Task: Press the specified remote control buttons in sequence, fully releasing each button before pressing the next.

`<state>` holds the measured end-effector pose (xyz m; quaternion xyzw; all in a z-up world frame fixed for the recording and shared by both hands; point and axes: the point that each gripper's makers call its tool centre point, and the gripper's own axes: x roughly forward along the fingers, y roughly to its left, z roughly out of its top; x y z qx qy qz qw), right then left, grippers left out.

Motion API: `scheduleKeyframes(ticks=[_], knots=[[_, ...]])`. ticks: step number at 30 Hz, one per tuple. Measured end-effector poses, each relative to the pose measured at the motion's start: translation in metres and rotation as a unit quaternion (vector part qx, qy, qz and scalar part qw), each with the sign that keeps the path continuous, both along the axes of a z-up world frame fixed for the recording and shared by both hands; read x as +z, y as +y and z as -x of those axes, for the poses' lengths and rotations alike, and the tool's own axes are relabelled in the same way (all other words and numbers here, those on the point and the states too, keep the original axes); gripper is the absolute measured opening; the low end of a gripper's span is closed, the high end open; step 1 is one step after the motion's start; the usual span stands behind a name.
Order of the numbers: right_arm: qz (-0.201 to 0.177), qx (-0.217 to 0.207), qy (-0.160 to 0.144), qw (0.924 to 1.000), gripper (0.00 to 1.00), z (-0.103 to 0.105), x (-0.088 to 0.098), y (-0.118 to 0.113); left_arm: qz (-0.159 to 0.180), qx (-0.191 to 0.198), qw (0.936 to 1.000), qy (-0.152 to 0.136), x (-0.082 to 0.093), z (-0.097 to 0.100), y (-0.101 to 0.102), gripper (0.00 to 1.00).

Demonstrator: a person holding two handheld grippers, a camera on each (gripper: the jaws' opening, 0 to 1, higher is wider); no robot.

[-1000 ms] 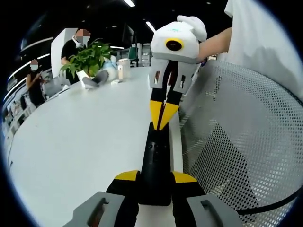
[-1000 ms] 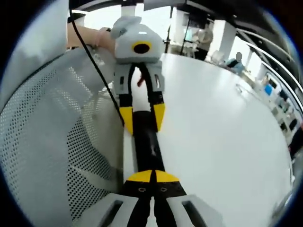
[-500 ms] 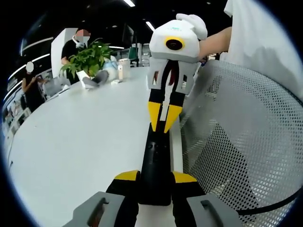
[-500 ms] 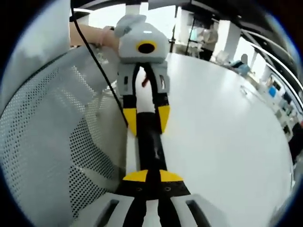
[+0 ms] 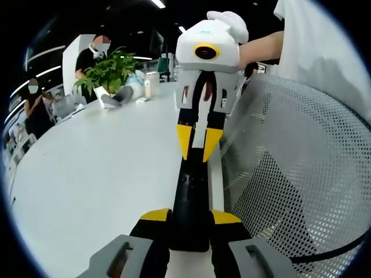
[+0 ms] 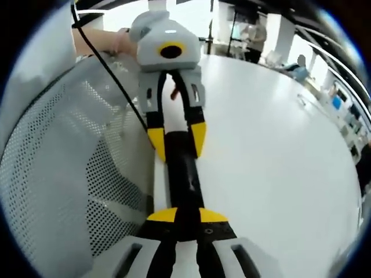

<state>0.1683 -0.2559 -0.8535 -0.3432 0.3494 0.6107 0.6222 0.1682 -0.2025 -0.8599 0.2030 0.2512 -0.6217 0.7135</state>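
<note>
The left gripper (image 5: 186, 215) had its jaws closed on the near end of the black remote control (image 5: 190, 197), steadying it along the counter (image 5: 93, 174) edge, while the right gripper (image 5: 198, 145) hung above, jaws slightly parted, holding nothing, apparently between presses.

No readable text is showing in either view. The black remote control (image 5: 189, 200) is showing small marks on its face, but they are blurring too much to read. No labels, brands or numbers are resolving anywhere else.
</note>
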Motion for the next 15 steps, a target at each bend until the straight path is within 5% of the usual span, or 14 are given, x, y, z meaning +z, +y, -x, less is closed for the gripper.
scheduleKeyframes(ticks=[6, 10, 15], knots=[[0.05, -0.035, 0.048, 0.997, 0.04, -0.0059, -0.0014, 0.0009, -0.001, -0.001, 1.0, 0.0, 0.0, 0.0, -0.0001, 0.24], [0.077, 0.042, 0.003, 0.9961, 0.0, -0.006, -0.0029, 0.0026, 0.0, -0.001, 1.0, 0.001, 0.0001, -0.0001, -0.0001, 0.24], [0.038, -0.008, 0.022, 0.999, 0.01, -0.006, -0.002, 0.0019, 0.0, -0.001, 1.0, 0.001, -0.0001, -0.0002, 0.0001, 0.25]])
